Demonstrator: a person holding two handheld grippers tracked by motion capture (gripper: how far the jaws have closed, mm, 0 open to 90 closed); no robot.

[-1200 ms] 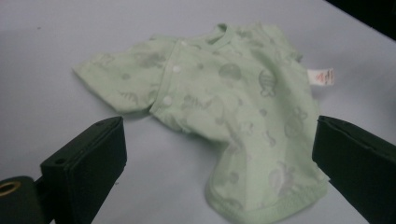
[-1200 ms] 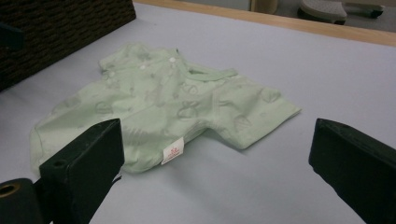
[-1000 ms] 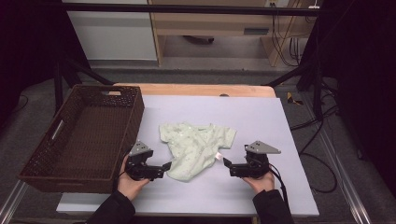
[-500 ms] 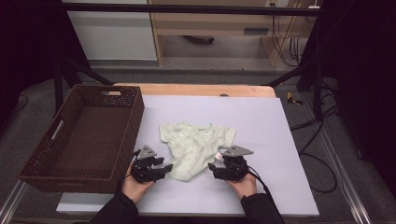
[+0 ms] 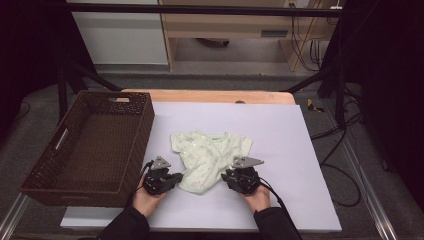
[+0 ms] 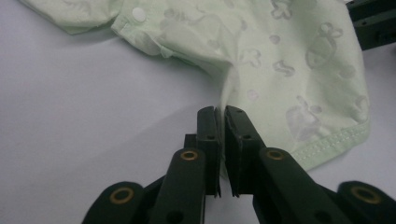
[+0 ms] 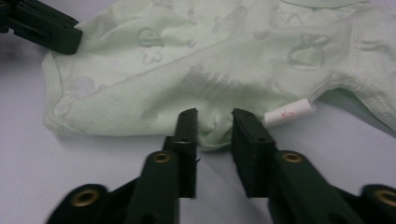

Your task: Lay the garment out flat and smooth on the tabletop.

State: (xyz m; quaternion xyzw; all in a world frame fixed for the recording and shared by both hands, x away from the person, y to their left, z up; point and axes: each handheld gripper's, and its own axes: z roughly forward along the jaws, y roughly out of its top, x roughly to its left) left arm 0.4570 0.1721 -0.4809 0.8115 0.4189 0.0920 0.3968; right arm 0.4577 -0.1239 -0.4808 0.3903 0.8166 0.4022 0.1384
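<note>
Black fingers of the left gripper are seen pressed together on a thin fold of the pale green baby garment, having just been closing; the cloth is pinched up into a ridge between them. In the right gripper view, a bunched edge of the same garment is caught between the fingers of the right gripper, which have likewise just been closing, with a gap wider than the left pair's kept by the gathered cloth. A small white label is seen sticking out of the seam just to the right of them.

From the high view, the left gripper is held at the near left edge of the garment and the right gripper at its near right edge, each carried by a hand coming in from the near side. The garment is spread flat on the white desk, about midway across it, its sleeves lying toward the far side. A brown woven basket is set at the left edge of the desk, just beside the left gripper and apart from the garment.
</note>
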